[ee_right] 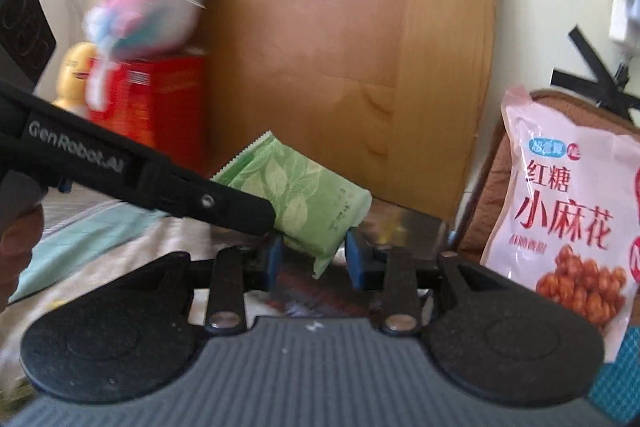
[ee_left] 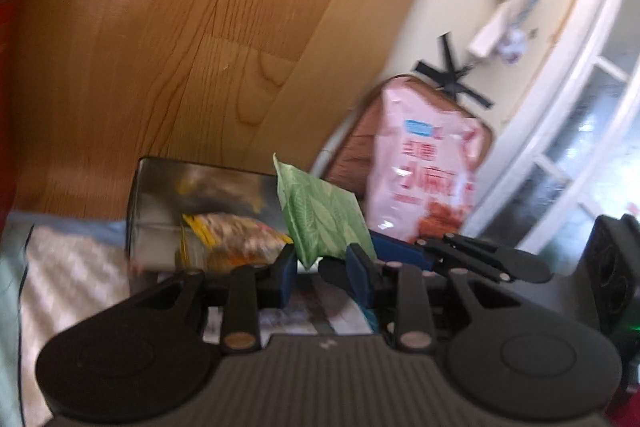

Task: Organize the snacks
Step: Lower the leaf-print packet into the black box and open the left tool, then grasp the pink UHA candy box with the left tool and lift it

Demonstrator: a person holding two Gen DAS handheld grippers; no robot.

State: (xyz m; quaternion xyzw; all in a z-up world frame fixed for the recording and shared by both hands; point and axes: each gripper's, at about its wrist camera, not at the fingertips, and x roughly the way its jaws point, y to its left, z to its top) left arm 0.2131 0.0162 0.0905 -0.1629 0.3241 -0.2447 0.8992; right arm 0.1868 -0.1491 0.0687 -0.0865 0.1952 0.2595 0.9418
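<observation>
Both my grippers, left (ee_left: 326, 269) and right (ee_right: 314, 257), have their fingers pinching one green packet (ee_right: 304, 205), held up between them. Beyond it sits one shiny tin (ee_left: 160, 203) holding one yellow snack bag (ee_left: 236, 241). One pink bag (ee_right: 572, 211) leans farther right.

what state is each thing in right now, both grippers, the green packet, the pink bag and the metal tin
left gripper: shut on the green packet
right gripper: shut on the same packet's lower end
green packet: sealed, tilted, held up between both grippers
pink bag: sealed, upright, leaning on a brown cushion
metal tin: open, a yellow snack bag inside
</observation>
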